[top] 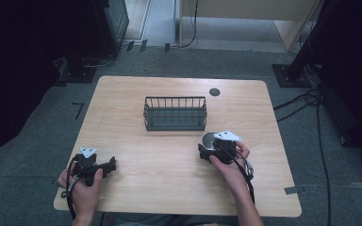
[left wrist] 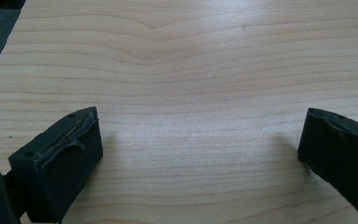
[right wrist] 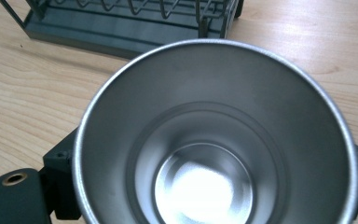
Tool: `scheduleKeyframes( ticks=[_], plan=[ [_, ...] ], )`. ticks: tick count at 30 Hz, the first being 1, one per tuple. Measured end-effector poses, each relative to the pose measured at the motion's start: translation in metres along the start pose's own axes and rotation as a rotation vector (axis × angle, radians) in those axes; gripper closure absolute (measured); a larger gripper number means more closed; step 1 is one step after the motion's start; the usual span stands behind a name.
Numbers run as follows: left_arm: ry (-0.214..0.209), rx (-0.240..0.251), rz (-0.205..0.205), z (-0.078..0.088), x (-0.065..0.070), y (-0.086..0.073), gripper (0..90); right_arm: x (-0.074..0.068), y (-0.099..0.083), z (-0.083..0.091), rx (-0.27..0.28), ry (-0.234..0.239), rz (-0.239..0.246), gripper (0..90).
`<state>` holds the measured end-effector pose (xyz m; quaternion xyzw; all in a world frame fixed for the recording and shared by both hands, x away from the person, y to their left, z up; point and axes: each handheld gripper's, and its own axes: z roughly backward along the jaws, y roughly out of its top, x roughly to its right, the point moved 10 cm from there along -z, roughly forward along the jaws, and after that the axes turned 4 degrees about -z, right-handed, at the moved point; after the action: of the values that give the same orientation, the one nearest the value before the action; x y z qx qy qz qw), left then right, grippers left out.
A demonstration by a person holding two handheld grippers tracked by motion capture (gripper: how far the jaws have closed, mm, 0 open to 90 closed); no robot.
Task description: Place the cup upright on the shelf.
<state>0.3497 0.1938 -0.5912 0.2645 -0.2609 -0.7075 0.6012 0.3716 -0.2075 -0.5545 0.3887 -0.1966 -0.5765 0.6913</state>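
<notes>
Forearms low over our wooden table [top: 169, 165], we hold the left gripper [left wrist: 200, 144] wide apart and empty, the right gripper [top: 210, 147] clamping a steel cup [right wrist: 214, 140] beside the wire basket [top: 175, 113].

Light wood table [top: 169, 188], rounded corners, on grey carpet floor [top: 23, 160]. Dark equipment stands [top: 82, 66] at left and right. Black cables [top: 311, 101] trail across floor at right.

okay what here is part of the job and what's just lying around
Likely in use: metal cup between the right gripper jaws; wire basket just beyond it; left gripper, open over bare table.

Lying about: cables on the floor.
</notes>
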Motion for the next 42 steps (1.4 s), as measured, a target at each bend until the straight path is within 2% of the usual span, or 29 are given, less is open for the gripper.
scheduleKeyframes(
  ticks=[14, 18, 24, 35, 42],
  plan=[
    [0.000, 0.000, 0.000, 0.000, 0.000, 0.000, 0.0, 0.001, -0.003, -0.004, -0.014, -0.024, 0.029, 17.0],
    [0.000, 0.000, 0.000, 0.000, 0.000, 0.000, 0.0, 0.002, -0.002, -0.003, -0.020, -0.011, 0.018, 17.5],
    [0.000, 0.000, 0.000, 0.000, 0.000, 0.000, 0.0, 0.001, 0.005, 0.005, 0.003, 0.010, 0.005, 17.7],
    [0.000, 0.000, 0.000, 0.000, 0.000, 0.000, 0.0, -0.010, 0.017, 0.012, 0.006, 0.039, 0.034, 17.7],
    [0.000, 0.000, 0.000, 0.000, 0.000, 0.000, 0.0, -0.019, 0.032, 0.015, 0.019, 0.059, 0.052, 17.8]
  ],
)
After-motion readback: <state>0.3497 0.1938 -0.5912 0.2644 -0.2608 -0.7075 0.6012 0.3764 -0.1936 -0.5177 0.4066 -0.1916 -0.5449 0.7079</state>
